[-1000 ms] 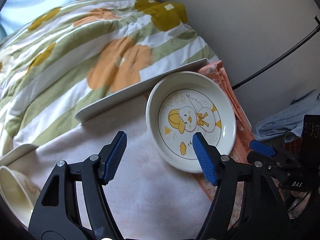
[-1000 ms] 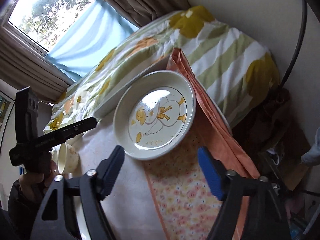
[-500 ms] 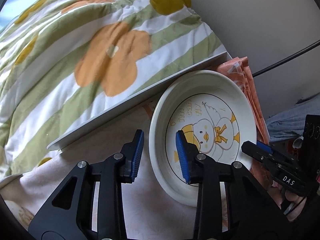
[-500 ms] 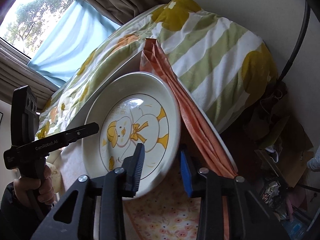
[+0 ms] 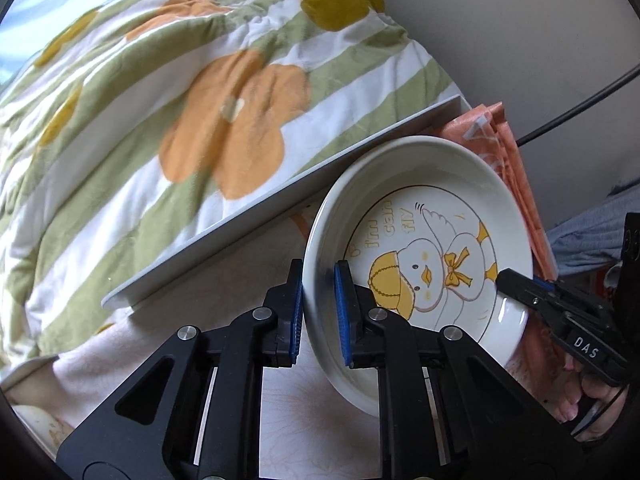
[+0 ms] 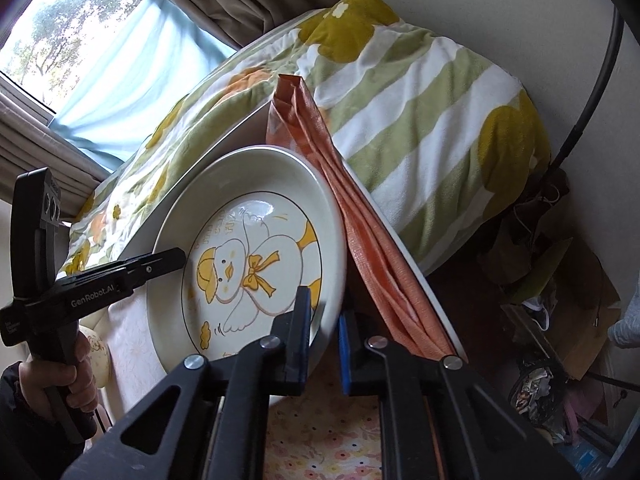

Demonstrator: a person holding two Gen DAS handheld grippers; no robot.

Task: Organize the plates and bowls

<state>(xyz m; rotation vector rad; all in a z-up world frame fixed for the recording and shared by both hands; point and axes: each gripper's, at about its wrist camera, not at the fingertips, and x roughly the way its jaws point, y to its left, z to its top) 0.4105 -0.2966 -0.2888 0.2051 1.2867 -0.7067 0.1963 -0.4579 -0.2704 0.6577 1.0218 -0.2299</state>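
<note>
Two-handed grasp of the duck plate [image 5: 420, 264], seen from both wrists. My left gripper [image 5: 319, 312] has just closed and is clamped on the plate's left rim, one blue pad inside the wall and one outside; my right gripper [image 6: 325, 334] has just closed as well and pinches the opposite rim, its inner finger over the printed face and its outer pad [image 6: 344, 350] behind the edge. The plate sits at the far corner of the table [image 5: 240, 344], on the pale floral cloth [image 6: 320, 444], near the raised white table edge [image 5: 280, 204] and just beside the folded orange cloth [image 6: 360, 240]; the flowered quilt [image 5: 180, 120] lies beyond. Whether the plate still rests fully on the cloth I cannot tell. A small cream bowl [image 6: 98, 354] shows at the left, partly hidden behind my left hand [image 6: 52, 376].

Judged step: lifting the plate to carry it towards the bowl. To do it well I would raise both hands together and at one pace, keeping the plate level, since glazed rims slip readily under narrow pads; I would keep the two grips opposed without pulling apart or twisting; I would clear the raised edge and the orange cloth before travelling sideways.
</note>
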